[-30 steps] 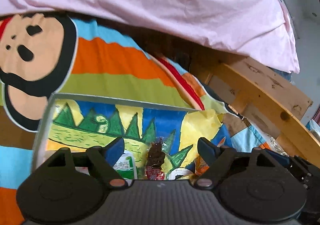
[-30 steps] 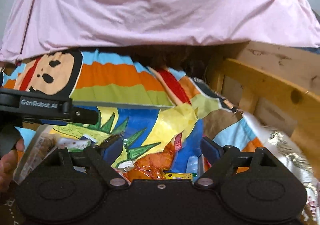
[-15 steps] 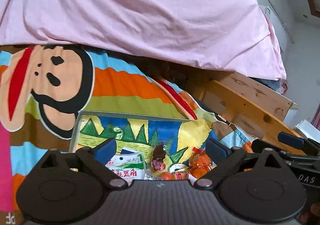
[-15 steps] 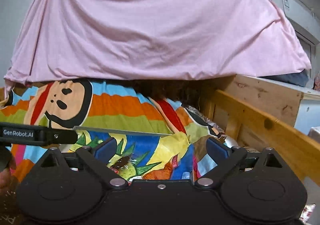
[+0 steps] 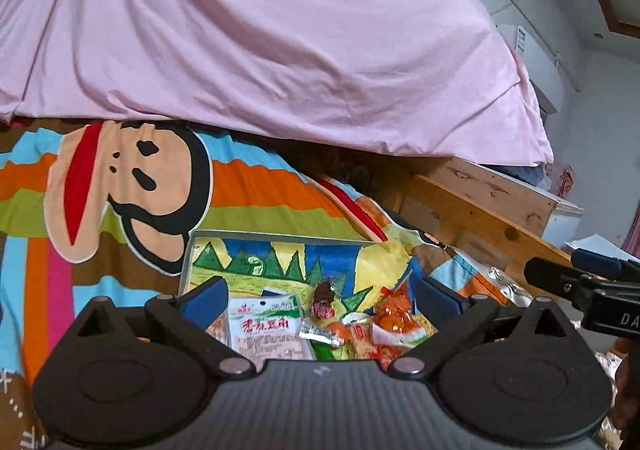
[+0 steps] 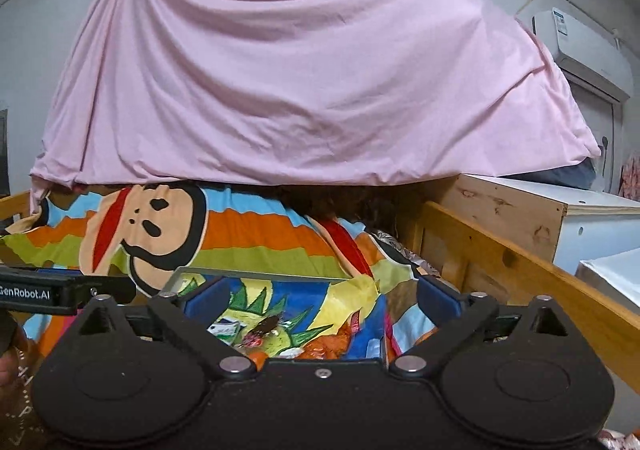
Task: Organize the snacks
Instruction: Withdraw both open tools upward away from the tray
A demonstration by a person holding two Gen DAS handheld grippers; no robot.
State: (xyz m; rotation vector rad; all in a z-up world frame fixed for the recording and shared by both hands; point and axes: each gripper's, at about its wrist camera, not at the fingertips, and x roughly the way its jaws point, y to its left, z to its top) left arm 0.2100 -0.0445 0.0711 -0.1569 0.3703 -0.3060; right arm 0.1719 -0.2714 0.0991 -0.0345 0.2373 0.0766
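Ahead, the left gripper [image 5: 320, 300] and right gripper [image 6: 323, 300] both gape wide and empty above the cartoon-printed snack box [image 5: 280, 262] of packets on the striped monkey blanket [image 5: 132, 185]; a pink sheet [image 6: 304, 81] drapes behind, a wooden bed rail [image 6: 520, 270] alongside.

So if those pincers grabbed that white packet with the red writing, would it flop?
Probably: the white packet looks like a thin, flat pouch, so it would likely bend. Its glossy film may be slippery. It seems light, lying loosely among other snacks.
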